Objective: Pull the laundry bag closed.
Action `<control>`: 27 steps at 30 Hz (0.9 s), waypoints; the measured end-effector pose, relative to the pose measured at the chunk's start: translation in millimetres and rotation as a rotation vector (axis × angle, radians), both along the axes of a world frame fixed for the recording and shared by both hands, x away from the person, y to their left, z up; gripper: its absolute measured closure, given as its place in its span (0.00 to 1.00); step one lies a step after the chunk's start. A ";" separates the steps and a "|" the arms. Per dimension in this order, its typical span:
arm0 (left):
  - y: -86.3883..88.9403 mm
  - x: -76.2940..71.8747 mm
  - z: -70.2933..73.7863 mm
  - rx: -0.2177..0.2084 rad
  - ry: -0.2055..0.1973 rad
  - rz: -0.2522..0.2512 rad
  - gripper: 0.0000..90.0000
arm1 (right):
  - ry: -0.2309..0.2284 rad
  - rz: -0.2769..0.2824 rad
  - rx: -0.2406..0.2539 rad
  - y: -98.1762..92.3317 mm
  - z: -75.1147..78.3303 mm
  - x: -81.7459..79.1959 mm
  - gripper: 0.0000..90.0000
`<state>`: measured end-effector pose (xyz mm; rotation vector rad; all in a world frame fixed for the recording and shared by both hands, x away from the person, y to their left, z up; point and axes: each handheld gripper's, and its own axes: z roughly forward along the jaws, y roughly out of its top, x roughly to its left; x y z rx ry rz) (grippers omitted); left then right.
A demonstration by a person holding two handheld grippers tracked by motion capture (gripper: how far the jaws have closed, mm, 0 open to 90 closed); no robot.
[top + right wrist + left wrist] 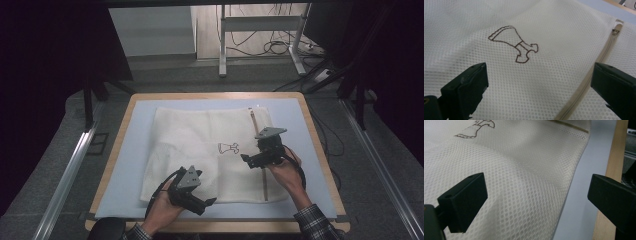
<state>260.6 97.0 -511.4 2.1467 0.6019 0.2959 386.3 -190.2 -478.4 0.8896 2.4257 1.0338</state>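
Dim surroundings frame a wooden tabletop (pixel 116 150) covered by a pale blue mat (pixel 130 165), on which a white mesh laundry bag (pixel 200 145) lies flat.

Left gripper (pixel 207 203): jaws wide apart and holding nothing. In the left gripper view one jaw hangs above the mesh and the other above the mat and the wooden edge, so the near edge of the bag (pixel 524 182) lies between them; whether either jaw touches the fabric cannot be told. In the high view this gripper sits at the bag's near edge, close to the person's side of the tabletop, held in the left hand (pixel 162 210).

Right gripper (pixel 246 159): jaws likewise wide apart and empty. In the right gripper view they straddle the mesh (pixel 536 87), with a brown stitched emblem (pixel 515 45) just beyond the gap and a beige zipper (pixel 599 60) running diagonally past the right-hand jaw; its pull (pixel 616 31) lies at the far end. In the high view this gripper is over the right half of the bag, just beside the emblem (pixel 228 148) and the zipper (pixel 264 185), held in the right hand (pixel 285 172).

Beyond the tabletop: grey floor, a white desk frame (pixel 260 35) and loose cables (pixel 270 47).
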 end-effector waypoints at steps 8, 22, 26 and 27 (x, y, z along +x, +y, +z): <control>9.6 -1.7 -0.7 0.004 -0.004 0.022 0.03 | 0.014 0.011 -0.008 -1.9 -3.4 -14.1 0.01; 24.1 -5.6 0.4 0.020 -0.013 0.051 0.03 | 0.018 0.038 0.009 -13.1 -4.9 -46.8 0.01; 31.2 -7.2 2.4 0.014 -0.017 0.065 0.03 | 0.011 0.043 0.013 -17.5 -3.8 -57.6 0.01; 33.1 -7.7 2.7 0.011 -0.019 0.071 0.03 | 0.010 0.042 0.014 -18.7 -3.3 -60.3 0.01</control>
